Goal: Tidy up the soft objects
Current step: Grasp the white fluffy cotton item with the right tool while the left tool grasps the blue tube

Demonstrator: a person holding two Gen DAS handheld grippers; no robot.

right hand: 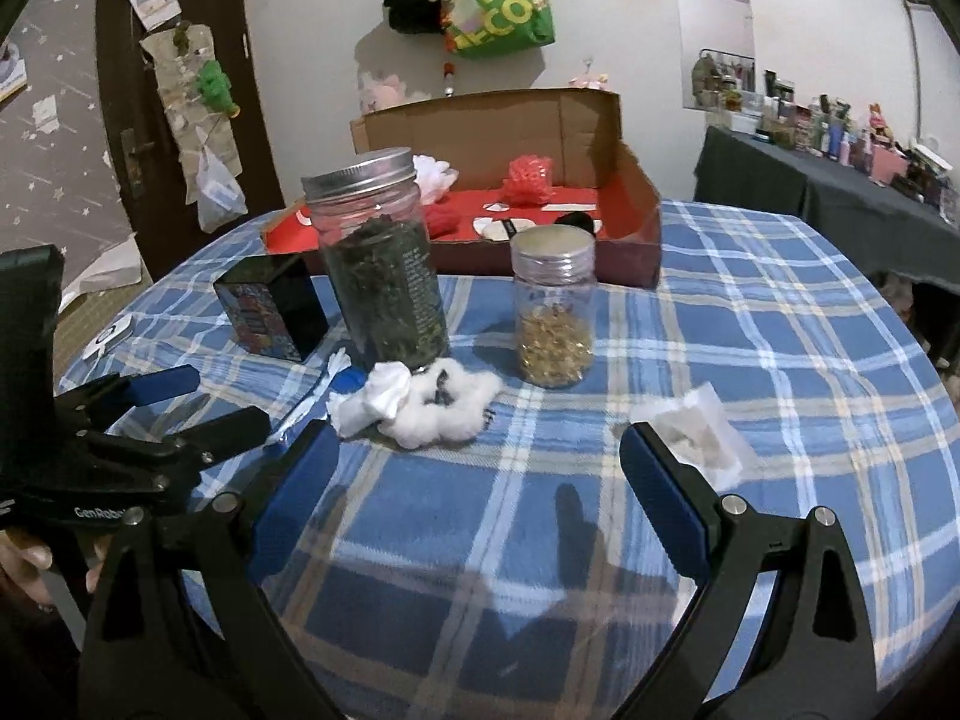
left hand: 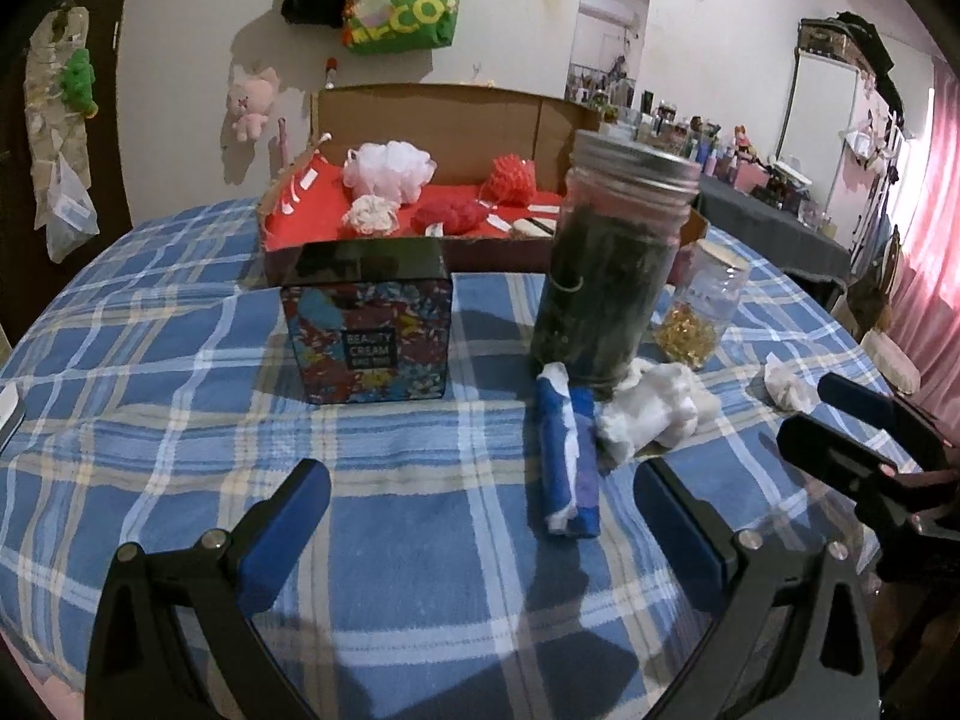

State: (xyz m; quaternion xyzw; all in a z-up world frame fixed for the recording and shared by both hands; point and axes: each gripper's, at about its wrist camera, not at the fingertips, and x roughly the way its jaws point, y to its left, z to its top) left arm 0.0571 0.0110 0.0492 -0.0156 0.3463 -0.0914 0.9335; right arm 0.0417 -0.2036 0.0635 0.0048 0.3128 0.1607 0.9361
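Observation:
A rolled blue and white cloth [left hand: 567, 450] lies on the checked tablecloth, just ahead of my open, empty left gripper [left hand: 480, 486]. A white fluffy scrunchie [left hand: 651, 408] lies beside it, at the foot of the tall jar; it also shows in the right wrist view [right hand: 444, 411] next to a crumpled white tissue [right hand: 375, 399]. A white pouch [right hand: 696, 438] lies by the right finger of my open, empty right gripper [right hand: 480, 450]. The open cardboard box [left hand: 456, 120] with red lining holds white and red bath puffs [left hand: 390, 171].
A tall jar of dark leaves [left hand: 606, 264], a small jar of gold pieces [right hand: 555, 315] and a black "Beauty Cream" box [left hand: 369, 324] stand between me and the cardboard box. The right gripper's fingers [left hand: 852, 420] show at the right of the left view.

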